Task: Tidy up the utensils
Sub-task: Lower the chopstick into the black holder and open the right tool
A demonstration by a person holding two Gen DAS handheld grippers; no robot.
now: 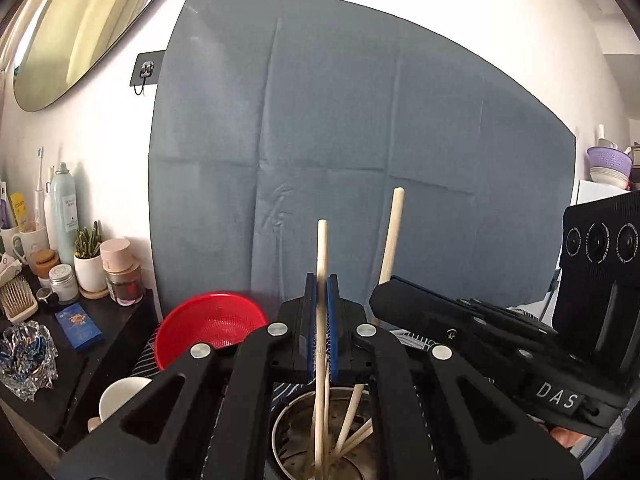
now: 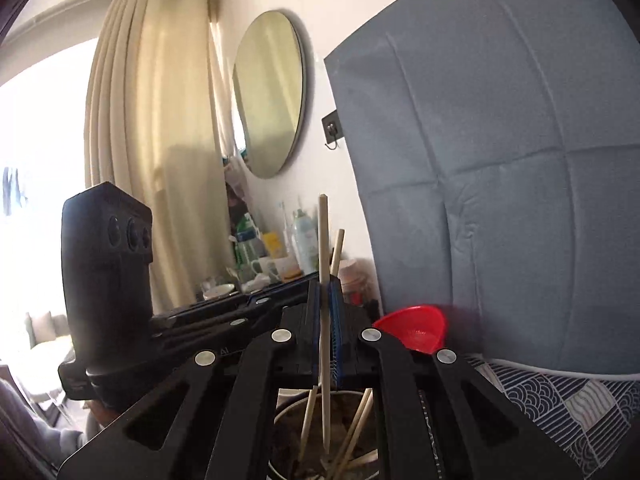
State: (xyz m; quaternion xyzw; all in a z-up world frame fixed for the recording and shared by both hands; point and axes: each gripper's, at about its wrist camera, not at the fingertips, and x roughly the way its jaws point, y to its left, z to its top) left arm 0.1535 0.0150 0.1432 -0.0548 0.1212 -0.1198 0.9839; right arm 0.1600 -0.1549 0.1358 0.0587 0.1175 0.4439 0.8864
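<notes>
Wooden chopstick (image 1: pixel 322 264) clamped upright in left gripper (image 1: pixel 321 292), metal holder (image 1: pixel 292 432) below

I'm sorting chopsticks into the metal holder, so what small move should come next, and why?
Probably lower both a little further, then open. The left gripper and right gripper each pinch one upright chopstick whose lower end already reaches into the metal holder.

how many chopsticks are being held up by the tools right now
2: one chopstick stands clamped in the left tool, the other chopstick in the right tool. More lie loose in the metal holder below, partly hidden.
</notes>
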